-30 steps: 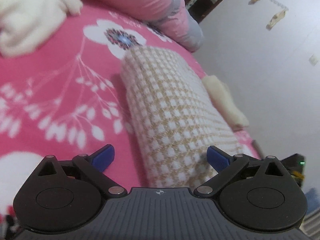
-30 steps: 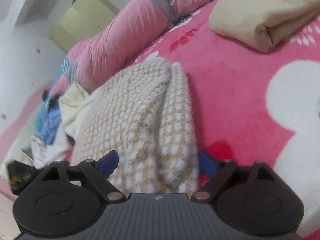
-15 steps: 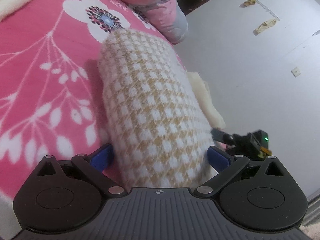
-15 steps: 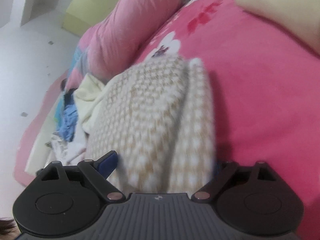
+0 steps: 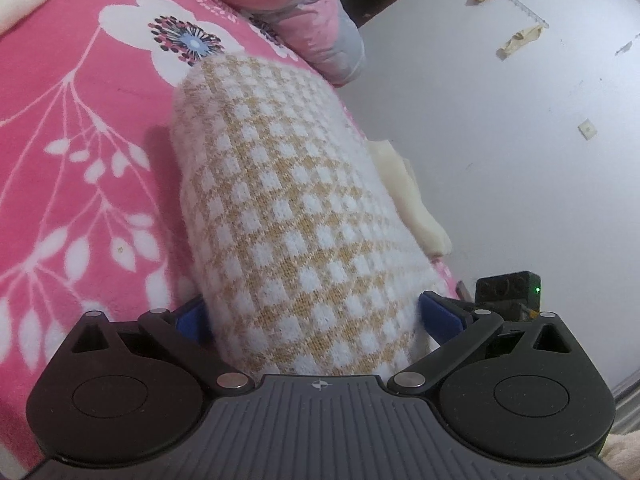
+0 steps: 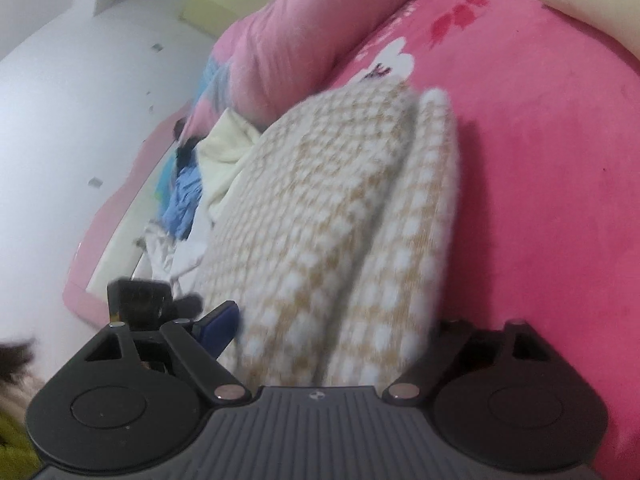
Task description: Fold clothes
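The checked sweater (image 5: 288, 216), a white and tan knit folded into a thick bundle, lies on the bed's pink blanket (image 5: 72, 152), close to the bed's edge. In the left wrist view we see it run away from the camera toward a white flower printed on the blanket.

Our left claw (image 5: 316, 320) stands wide, its two blue fingers (image 5: 192, 316) set either side of the near end of the bundle, right against the knit. We cannot tell whether the pads press on it. Our right claw (image 6: 332, 328) is also spread wide around the other end of the sweater (image 6: 332, 216), which shows there as two stacked folds. Its jaws have just been closing a little with the sweater between them. Only its left finger (image 6: 218, 322) shows, with a narrow gap between it and the knit; the other is hidden behind the fabric. This view is blurred.

We see no container in either view, and no label or writing we can read.

A cream garment (image 5: 404, 196) lies just beyond the sweater at the bed's edge. A pink quilt (image 6: 280, 40) is bunched along the far side, and a heap of blue and pale clothes (image 6: 188, 196) lies next to it.
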### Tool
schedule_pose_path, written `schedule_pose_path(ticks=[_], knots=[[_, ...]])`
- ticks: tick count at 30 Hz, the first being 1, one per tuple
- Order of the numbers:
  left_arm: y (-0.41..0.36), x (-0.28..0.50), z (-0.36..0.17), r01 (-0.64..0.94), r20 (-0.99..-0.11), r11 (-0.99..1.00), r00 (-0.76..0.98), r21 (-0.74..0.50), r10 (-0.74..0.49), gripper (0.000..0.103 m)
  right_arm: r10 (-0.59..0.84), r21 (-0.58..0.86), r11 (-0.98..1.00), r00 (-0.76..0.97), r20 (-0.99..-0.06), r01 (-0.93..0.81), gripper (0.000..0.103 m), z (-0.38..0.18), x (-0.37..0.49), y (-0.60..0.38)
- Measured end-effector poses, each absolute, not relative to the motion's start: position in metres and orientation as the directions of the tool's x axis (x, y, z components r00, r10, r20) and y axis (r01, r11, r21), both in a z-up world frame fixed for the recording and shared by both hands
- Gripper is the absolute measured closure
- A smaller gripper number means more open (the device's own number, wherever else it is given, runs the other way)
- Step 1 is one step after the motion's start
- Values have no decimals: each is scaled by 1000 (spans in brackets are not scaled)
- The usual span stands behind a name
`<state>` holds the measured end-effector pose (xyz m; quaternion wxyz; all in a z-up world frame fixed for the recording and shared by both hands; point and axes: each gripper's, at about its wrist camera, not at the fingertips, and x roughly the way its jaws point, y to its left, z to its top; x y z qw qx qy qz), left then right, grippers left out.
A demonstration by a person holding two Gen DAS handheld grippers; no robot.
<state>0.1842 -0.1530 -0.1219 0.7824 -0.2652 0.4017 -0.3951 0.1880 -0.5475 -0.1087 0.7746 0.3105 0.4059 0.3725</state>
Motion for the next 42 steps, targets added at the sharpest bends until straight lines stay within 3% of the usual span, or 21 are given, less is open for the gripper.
schedule_pose_path(ticks=[5, 9, 21, 32, 42], knots=[[-159, 185, -113, 382, -460, 576, 356, -723, -814, 0, 814, 776, 553, 394, -426, -304, 18, -103, 204, -531], [-164, 186, -102, 366, -491, 599, 350, -712, -798, 2, 767, 729, 621, 412, -492, -287, 28, -85, 199, -522], [-191, 167, -51, 356, -445, 568, 372, -742, -815, 4, 710, 625, 697, 456, -536, -351, 34, -12, 176, -537], [-326, 229, 13, 516, -348, 466, 314, -719, -883, 4, 608, 449, 793, 578, -544, -411, 34, 97, 213, -650], [-435, 306, -1, 554, -340, 419, 246, -719, -908, 4, 486, 307, 873, 616, -620, -379, 34, 117, 293, -740]])
